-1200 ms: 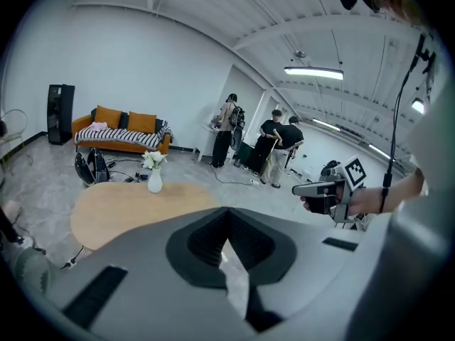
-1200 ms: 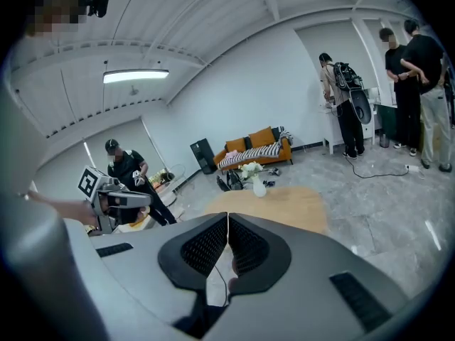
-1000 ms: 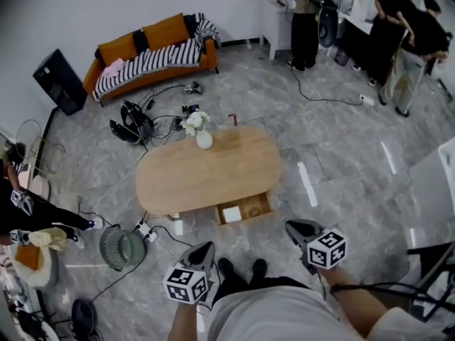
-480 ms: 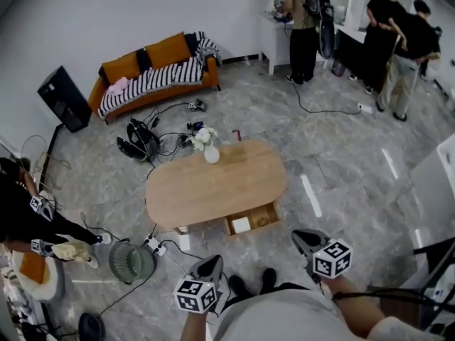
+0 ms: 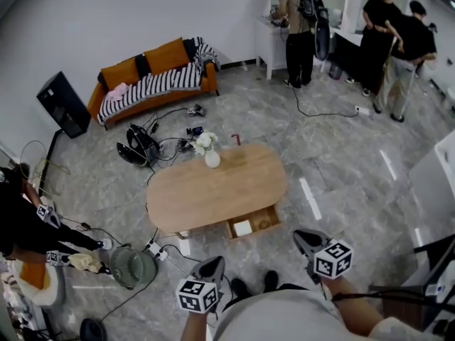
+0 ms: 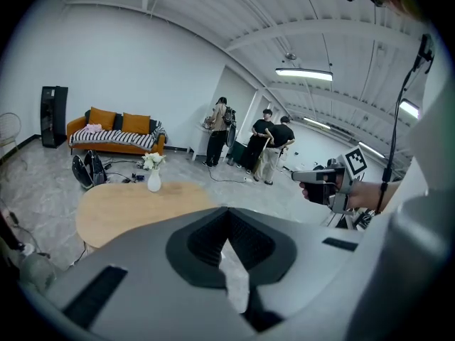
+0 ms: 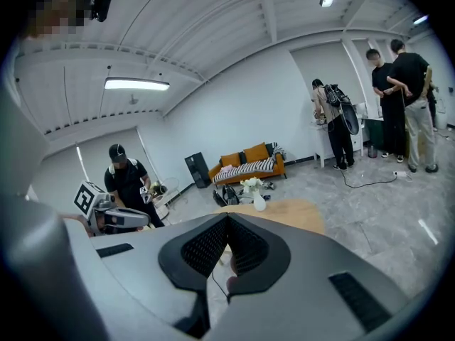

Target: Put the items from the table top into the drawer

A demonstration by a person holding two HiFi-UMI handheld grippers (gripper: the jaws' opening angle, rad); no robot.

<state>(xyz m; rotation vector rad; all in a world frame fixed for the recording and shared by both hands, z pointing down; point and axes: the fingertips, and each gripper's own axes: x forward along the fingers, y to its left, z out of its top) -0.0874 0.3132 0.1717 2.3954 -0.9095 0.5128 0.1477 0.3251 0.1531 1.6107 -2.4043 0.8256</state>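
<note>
Comparing with a second ago, little change is noted. The bench (image 5: 213, 190) and its open drawer (image 5: 274, 220) are seen slightly lower and further right in the head view. Both grippers sit a little lower, toward the bottom edge. Nothing on the bench or in the drawer has been moved.

The left gripper (image 5: 213, 261), lower centre, is clenched with nothing between its jaws; in its own view the pads are seen met, with only floor beyond. The right gripper (image 5: 304, 237), lower right, is likewise closed and empty. Both are held well apart from the bench, above the floor near the person's shoes (image 5: 254, 284).

For the task this is judged a pause or an end state, not a carry, as no item is in hand. The oval bench top is bare light wood save for a white vase of flowers (image 5: 211, 155) at its far edge, toward the upper part of the frame. The drawer is pulled out on the near side, just below the bench in the frame. A white box (image 5: 242, 227) and a small round item (image 5: 263, 224) lie inside it, side by side and apart. Whether the vase counts as an item to be stowed cannot be told. If it does, one pick is judged outstanding, and the drawer is not yet shut.
</note>
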